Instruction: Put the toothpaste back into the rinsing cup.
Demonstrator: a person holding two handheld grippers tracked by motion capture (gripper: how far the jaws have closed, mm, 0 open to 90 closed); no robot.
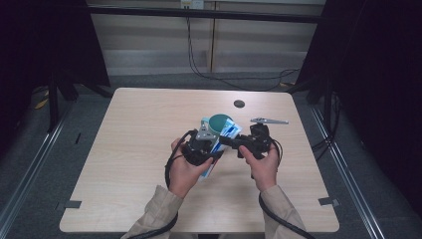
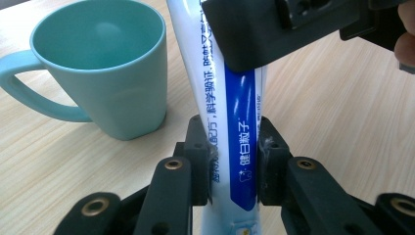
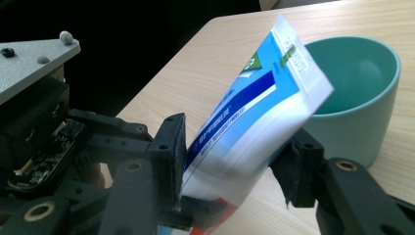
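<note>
A white and blue toothpaste tube [image 1: 230, 130] is held above the table between both grippers, close to a teal mug [image 1: 218, 122]. My left gripper [image 1: 213, 149] is shut on the tube's lower part; in the left gripper view its pads [image 2: 199, 147] press both sides of the tube [image 2: 235, 122], with the mug [image 2: 107, 73] standing upright just behind and to the left. My right gripper [image 1: 225, 141] reaches in from the right and clamps the tube higher up. In the right gripper view the tube [image 3: 254, 112] sits tilted between its jaws, its crimped end over the mug [image 3: 357, 98].
A grey metal tool [image 1: 268, 120] lies on the wooden table [image 1: 139, 129] to the right of the mug. A dark round grommet [image 1: 239, 103] sits farther back. Black frame posts and cables surround the table.
</note>
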